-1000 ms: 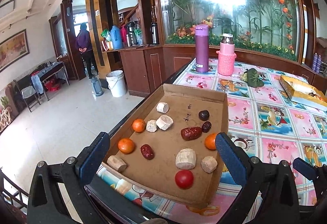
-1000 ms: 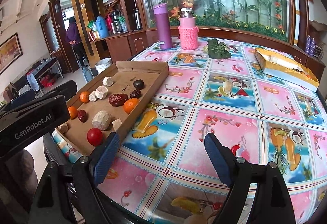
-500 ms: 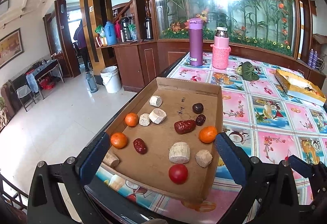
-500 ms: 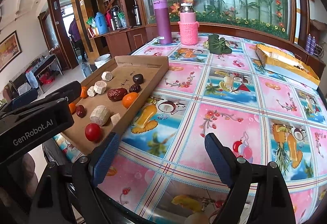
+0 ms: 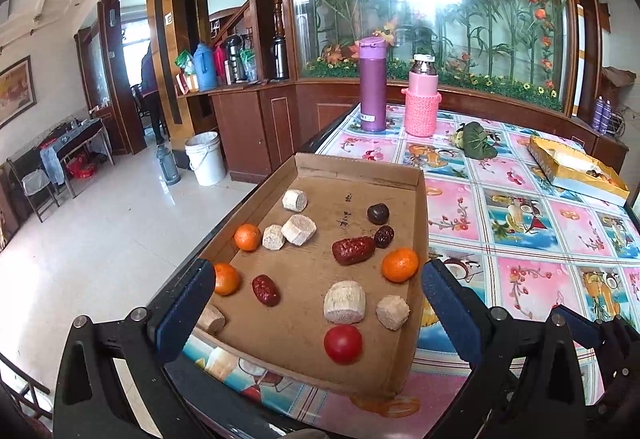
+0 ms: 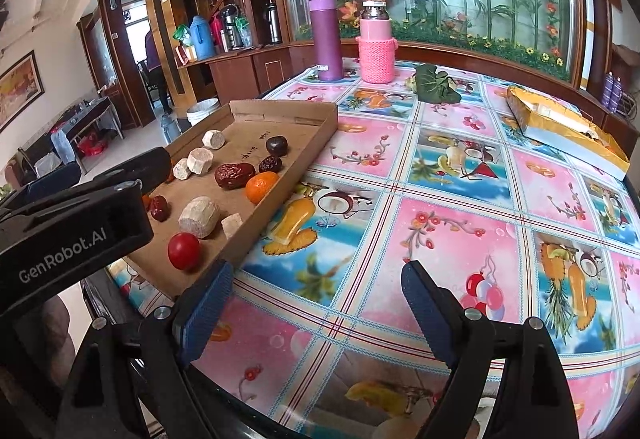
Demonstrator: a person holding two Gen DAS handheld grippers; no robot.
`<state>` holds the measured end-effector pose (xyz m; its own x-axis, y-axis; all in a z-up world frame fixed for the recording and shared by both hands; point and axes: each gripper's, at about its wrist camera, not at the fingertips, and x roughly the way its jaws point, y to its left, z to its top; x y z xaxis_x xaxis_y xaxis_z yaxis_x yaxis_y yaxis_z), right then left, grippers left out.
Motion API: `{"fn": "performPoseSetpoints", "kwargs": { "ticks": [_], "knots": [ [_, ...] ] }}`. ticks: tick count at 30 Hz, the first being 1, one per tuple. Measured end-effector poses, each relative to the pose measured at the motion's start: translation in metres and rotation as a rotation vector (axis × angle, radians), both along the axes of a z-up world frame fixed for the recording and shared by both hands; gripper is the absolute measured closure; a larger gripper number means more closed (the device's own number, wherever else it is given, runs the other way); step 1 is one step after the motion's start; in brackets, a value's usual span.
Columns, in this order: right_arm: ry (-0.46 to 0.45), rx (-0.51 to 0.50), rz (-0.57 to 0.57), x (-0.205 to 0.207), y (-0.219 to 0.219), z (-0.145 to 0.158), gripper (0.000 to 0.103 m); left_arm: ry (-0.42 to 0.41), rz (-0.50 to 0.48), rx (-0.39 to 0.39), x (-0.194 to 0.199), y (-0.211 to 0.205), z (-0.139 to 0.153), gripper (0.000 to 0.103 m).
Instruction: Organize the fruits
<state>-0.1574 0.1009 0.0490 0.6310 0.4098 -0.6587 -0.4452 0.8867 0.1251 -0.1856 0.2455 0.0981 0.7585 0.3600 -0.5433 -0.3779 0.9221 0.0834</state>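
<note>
Both my grippers have eased closer to the tray [image 5: 420,207], left fingers [image 5: 184,303] and right fingers [image 6: 204,315] spread, empty. Fruits lie scattered in it at the bench's [image 6: 440,239] near-left edge. Bumping the overhanging tray could tip it onto the tiled floor [image 5: 100,239]; the oilcloth looks slick

Matt brown cardboard tray [image 5: 362,175], glossy floral plastic-looking tablecloth [image 6: 440,239], pink knitted bottle sleeve [image 5: 422,113], smooth red tomato [image 5: 343,343].
</note>
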Motion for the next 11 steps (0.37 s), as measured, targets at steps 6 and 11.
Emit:
{"fn": "performPoseSetpoints", "kwargs": {
  "ticks": [6, 11],
  "knots": [
    [-0.096, -0.028, -0.001, -0.002, 0.001, 0.018, 0.013, -0.074, -0.037, 0.083, 0.006, -0.005, 0.032, 0.000],
    [-0.155, -0.015, -0.023, 0.000, -0.012, 0.035, 0.010, -0.099, -0.036, 0.080, 0.018, -0.010, 0.053, 0.000]
  ]
}}
